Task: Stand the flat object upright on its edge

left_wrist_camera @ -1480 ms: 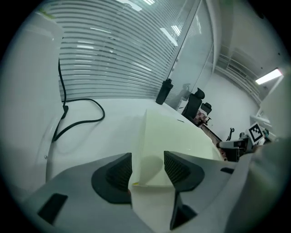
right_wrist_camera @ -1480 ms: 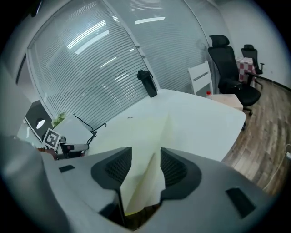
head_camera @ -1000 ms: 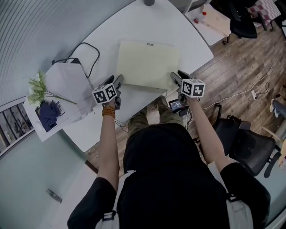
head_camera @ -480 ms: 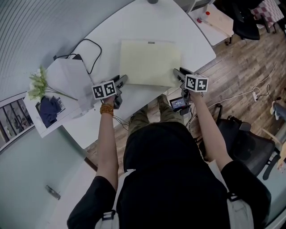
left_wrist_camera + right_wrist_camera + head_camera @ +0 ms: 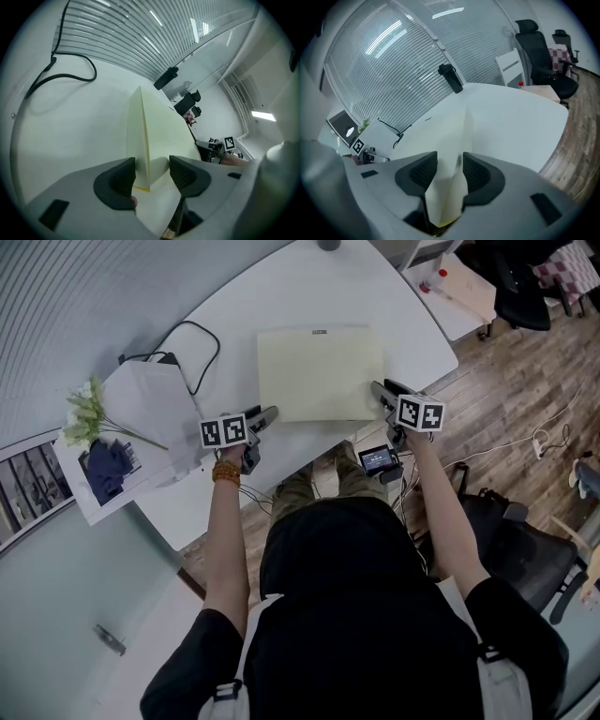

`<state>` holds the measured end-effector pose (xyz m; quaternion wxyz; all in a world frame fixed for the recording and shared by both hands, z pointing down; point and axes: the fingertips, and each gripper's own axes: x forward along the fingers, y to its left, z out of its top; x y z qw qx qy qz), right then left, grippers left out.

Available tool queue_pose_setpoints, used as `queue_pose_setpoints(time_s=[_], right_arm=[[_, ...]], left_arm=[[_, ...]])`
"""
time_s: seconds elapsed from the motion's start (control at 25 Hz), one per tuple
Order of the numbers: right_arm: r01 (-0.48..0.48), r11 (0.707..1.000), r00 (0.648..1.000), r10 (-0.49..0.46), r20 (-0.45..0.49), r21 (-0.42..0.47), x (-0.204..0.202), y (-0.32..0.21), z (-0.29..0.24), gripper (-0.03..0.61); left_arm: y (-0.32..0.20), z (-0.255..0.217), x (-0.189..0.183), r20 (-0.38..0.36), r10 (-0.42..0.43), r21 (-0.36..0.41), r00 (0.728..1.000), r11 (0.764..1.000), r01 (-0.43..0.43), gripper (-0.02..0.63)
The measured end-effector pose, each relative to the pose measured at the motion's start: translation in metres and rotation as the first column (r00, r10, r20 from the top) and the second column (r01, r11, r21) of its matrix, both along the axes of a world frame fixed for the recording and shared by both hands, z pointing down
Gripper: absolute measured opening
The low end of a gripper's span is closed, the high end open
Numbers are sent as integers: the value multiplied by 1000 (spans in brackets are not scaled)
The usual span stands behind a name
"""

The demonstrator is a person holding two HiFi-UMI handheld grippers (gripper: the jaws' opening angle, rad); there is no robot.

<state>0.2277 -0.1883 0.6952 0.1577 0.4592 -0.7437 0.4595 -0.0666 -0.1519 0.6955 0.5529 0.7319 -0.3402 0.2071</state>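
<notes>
Getting grip on pad [image 5: 319, 371], flat on counter [image 5: 281, 296]. Right fingers [image 5: 417, 176] just closing, pinch near right corner. Left fingers [image 5: 116, 180] just opening wider, near left corner between, not squeezed. Squeeze left too, then tip both sides up together, slow.

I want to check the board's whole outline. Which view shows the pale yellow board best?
The head view: the pale yellow board lies flat on the white table, with all four edges visible. Each gripper view shows only one near corner of it, strongly foreshortened.
</notes>
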Motion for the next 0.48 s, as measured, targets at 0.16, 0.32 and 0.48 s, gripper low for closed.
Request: queue_pose_setpoints(time_s=[0.16,0.32,0.48], right_arm=[[54,999,999,-54,-1,4,-2,-3,-1,156],[44,998,998,-42,37,-33,-3,-2,3,158],[32,999,999,-31,25,-27,-1,-9,3,156]], left_arm=[[-7,-2,-3,-44,-83,-4,996,997,83,230],[-6,7,-4,-55,-128,-36,990,991,126,230],[2,8,2,-44,-104,-61,994,993,101,232]])
